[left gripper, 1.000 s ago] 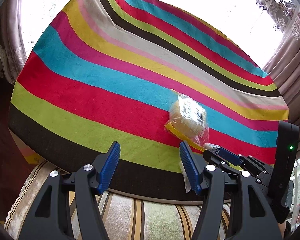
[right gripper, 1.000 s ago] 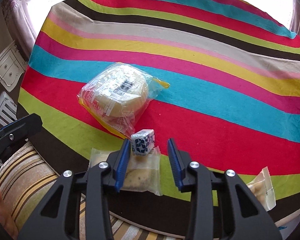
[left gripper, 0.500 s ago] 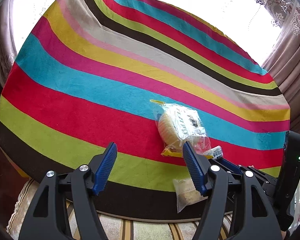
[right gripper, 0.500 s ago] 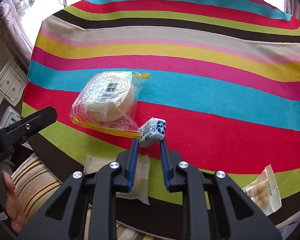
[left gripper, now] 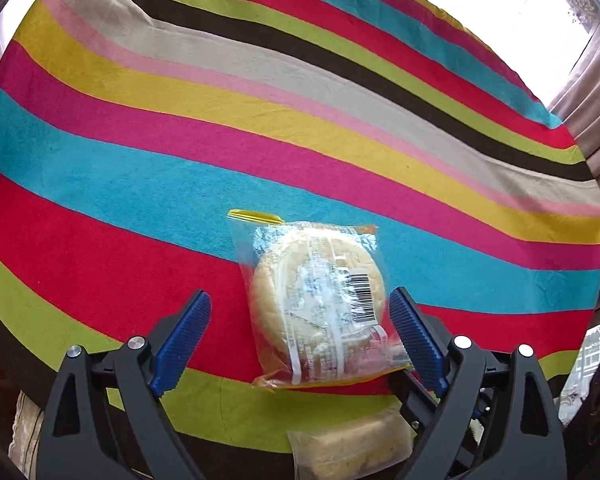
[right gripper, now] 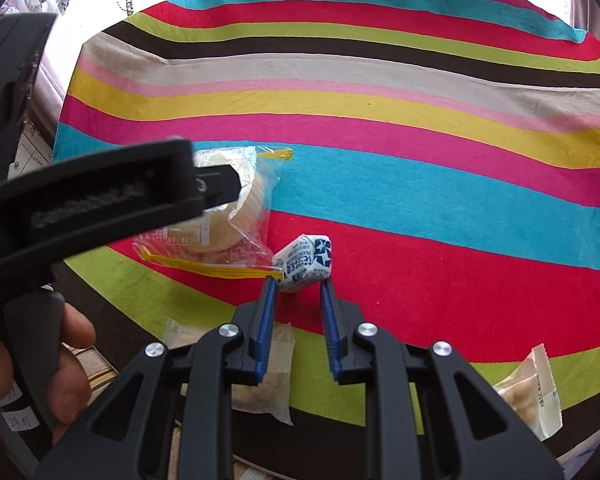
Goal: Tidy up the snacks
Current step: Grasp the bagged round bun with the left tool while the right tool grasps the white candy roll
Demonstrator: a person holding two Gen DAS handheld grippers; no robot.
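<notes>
A round bread in a clear bag with a yellow zip strip [left gripper: 316,304] lies on the striped cloth [left gripper: 140,184]. My left gripper [left gripper: 299,294] straddles this bag, its jaws opening wide; the left pad stands clear of it and the right pad is at the bag's edge. In the right wrist view the same bag [right gripper: 252,196] sits partly behind the left gripper's body [right gripper: 100,200]. My right gripper [right gripper: 298,282] is shut on a small white-and-blue wrapped snack [right gripper: 306,262] at its fingertips, next to the bag's yellow strip.
A flat clear packet with a pale cake [left gripper: 352,448] lies at the cloth's near edge, seen under the right gripper too [right gripper: 268,384]. Another white packet [right gripper: 532,396] lies near the right edge. A person's hand [right gripper: 40,380] grips the left tool. Curtains hang at the right.
My left gripper has swung over the bread bag, which now lies between its widened jaws. My right gripper closed on the small white-and-blue snack and holds it.
</notes>
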